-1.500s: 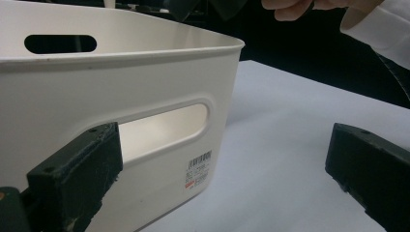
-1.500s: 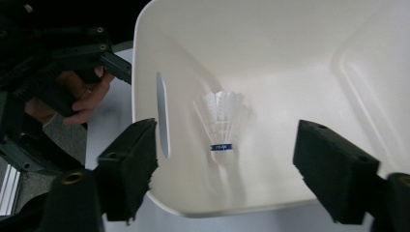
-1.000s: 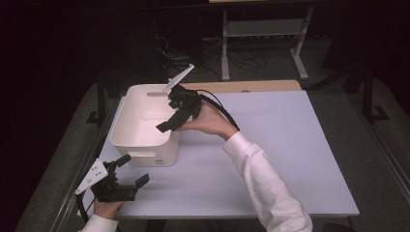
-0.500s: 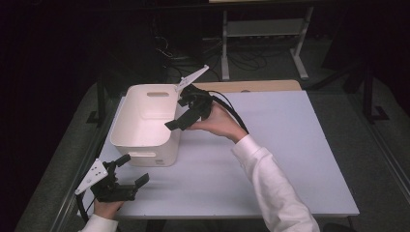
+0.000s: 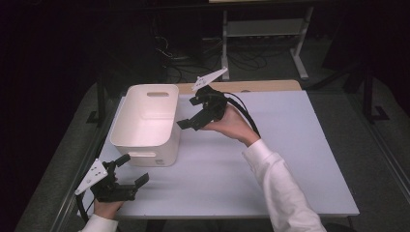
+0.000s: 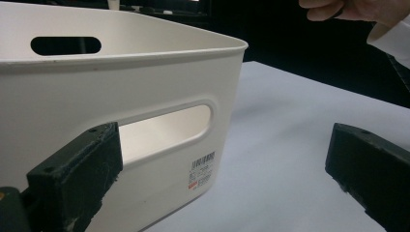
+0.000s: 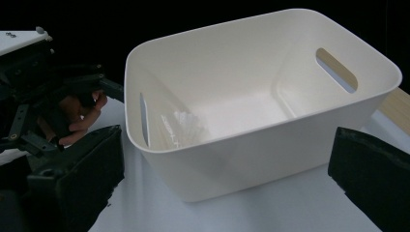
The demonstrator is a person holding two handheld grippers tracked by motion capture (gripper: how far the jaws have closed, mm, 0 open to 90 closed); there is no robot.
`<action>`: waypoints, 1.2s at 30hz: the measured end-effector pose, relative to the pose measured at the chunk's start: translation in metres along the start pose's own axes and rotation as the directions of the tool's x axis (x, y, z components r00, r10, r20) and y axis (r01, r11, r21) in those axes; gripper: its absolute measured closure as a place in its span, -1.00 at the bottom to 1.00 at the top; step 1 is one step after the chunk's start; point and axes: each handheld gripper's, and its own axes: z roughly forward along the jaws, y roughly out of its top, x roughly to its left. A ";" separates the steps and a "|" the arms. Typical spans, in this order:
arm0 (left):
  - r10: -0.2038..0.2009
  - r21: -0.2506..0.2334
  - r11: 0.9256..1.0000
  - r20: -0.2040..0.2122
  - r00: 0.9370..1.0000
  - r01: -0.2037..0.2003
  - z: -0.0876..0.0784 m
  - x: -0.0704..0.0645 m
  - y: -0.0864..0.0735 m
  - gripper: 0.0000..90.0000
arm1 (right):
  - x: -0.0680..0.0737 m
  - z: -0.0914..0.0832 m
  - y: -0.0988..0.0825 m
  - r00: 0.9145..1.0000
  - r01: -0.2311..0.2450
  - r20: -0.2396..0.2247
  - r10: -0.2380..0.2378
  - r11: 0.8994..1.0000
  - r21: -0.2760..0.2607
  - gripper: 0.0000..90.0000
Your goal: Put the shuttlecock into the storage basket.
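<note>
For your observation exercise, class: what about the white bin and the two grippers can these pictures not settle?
- Label on the white bin: print too small, left gripper view.
- Clear crinkled thing inside the bin: its identity is unclear, right gripper view.
- Left gripper body: cut off by the bottom edge, left gripper view.
- Right gripper grip: covered by the hand, high view.

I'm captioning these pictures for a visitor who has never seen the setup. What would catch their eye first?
The white bin stands out first, sitting on the left part of the pale table against a dark room, with something clear and crinkled inside near one handle slot. Next, the right tongs, open, are held just beside the bin's right rim, while the left tongs, also open, sit by the near edge.
</note>
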 end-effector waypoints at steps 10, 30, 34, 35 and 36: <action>-0.004 -0.002 1.000 0.002 1.000 0.004 0.000 0.000 0.000 -1.00 | -0.006 -0.017 -0.022 0.998 -0.055 0.004 0.055 0.998 -0.041 -1.00; -0.015 0.002 1.000 -0.010 1.000 0.015 0.001 -0.001 0.000 -1.00 | -0.006 -0.050 -0.064 0.998 -0.055 0.035 0.059 0.993 -0.106 -1.00; -0.017 0.003 1.000 -0.011 1.000 0.017 0.001 -0.001 0.000 -1.00 | -0.006 -0.056 -0.071 0.997 -0.061 0.042 0.067 0.991 -0.116 -1.00; -0.017 0.004 1.000 -0.011 1.000 0.017 0.001 -0.001 0.000 -1.00 | -0.006 -0.057 -0.073 0.997 -0.065 0.044 0.071 0.991 -0.119 -1.00; -0.013 0.007 1.000 -0.011 1.000 0.013 0.001 -0.001 0.000 -1.00 | -0.006 -0.058 -0.074 0.997 -0.062 0.046 0.068 0.990 -0.127 -1.00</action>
